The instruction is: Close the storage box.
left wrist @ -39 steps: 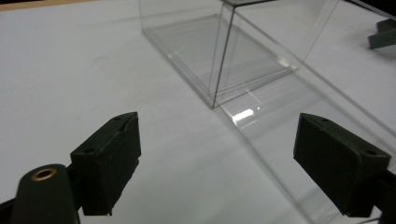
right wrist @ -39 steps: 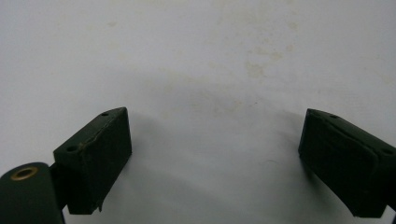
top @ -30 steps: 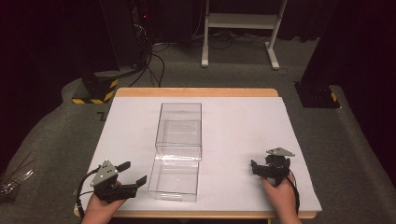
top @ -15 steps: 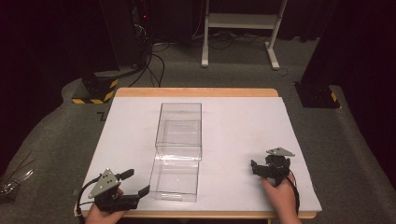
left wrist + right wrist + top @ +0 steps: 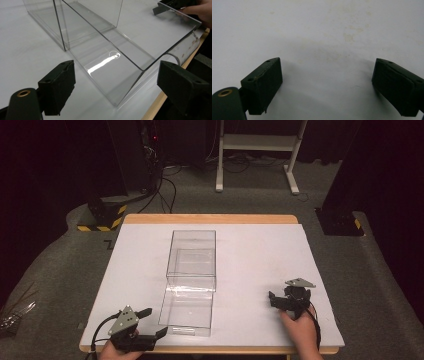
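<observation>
A: How does the left gripper stand?

B: Jaws spread wide, though they have just been closing a little; nothing is clamped; it sits at the near left corner of the table, and in the left gripper view the near end of the clear lid shows in the gap between the jaws, ahead of them and untouched.

A: And the right gripper?

B: Wide apart too, empty; its own view looks down on bare white tabletop; it rests well right of the lid.

A: Where is the lid?

B: Flat near the table's front edge; its far end meets the clear box, which stands mid-table.
</observation>
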Available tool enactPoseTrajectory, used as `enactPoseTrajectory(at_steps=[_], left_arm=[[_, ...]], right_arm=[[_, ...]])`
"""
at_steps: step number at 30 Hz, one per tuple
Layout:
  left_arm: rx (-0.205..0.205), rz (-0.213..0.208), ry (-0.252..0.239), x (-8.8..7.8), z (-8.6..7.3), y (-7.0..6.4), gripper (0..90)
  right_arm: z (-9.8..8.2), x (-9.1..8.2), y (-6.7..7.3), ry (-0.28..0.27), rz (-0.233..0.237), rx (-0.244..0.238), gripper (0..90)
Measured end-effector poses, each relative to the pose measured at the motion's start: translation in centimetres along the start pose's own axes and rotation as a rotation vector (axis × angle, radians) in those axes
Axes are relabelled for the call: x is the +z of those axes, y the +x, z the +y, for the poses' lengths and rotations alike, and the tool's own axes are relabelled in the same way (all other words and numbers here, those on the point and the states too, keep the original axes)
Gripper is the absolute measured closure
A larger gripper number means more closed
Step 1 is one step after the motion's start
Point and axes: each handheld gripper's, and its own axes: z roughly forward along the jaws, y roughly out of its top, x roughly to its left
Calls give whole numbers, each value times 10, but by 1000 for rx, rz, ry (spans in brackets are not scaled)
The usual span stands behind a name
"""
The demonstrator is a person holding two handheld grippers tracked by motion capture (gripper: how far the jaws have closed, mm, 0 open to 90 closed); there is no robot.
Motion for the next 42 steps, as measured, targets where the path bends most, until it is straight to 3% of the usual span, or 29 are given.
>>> enactPoseTrajectory(at_steps=[7,15,42], left_arm=[[4,-2,-2,6,-1,-3,178],[35,-8,6,15,0,-10,195],[23,23,-16,33,6,-14,255]], right_arm=[[0,0,0,0,0,0,93],[0,0,0,0,0,0,93],[0,0,0,0,0,0,93]])
